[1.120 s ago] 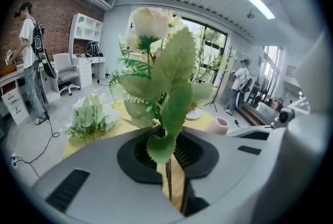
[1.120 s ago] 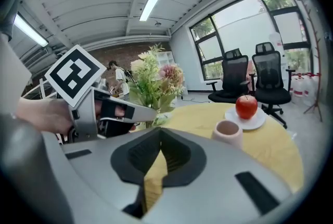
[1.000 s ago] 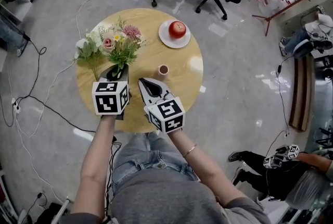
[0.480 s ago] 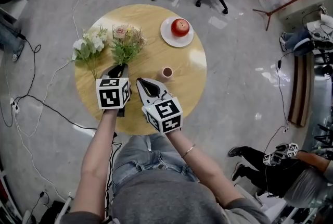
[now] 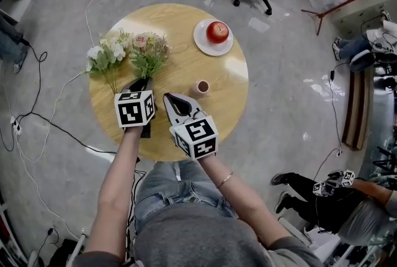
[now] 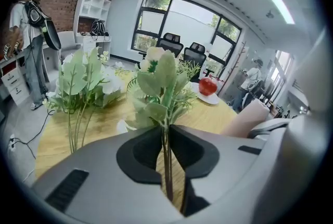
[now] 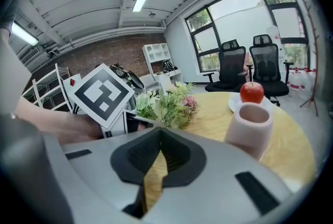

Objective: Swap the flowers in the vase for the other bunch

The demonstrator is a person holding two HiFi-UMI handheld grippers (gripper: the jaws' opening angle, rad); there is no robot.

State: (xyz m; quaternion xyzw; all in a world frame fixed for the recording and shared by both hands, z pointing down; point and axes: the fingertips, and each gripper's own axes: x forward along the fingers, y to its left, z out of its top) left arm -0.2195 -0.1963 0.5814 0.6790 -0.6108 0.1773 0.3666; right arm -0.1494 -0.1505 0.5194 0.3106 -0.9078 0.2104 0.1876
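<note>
Pinching the thin green stems [image 6: 166, 165] of the pink-and-green flower bunch [image 5: 149, 53], the left tongs [image 5: 141, 82] hold it low and tipped forward. Its blooms reach out ahead of the tips over the round pale-wood surface [image 5: 226, 101]; whether they touch it I cannot tell. The jaws have just eased slightly wider, yet the stems sit clamped between the pads.

Just left of that bunch the white-flowered bunch [image 5: 105, 59] appears to lie with its stems pointing back toward the left tongs, handy for a quick exchange. The right tongs [image 5: 169, 97] have their jaws together on nothing, probably waiting to steady the small pink ceramic vase [image 5: 202, 87]. It stands empty just ahead and right of them.

Farther ahead, a red apple [image 5: 218, 31] sits on a white plate [image 5: 200, 45], out of the working path. With the vase bare, removal looks done and insertion remains.
</note>
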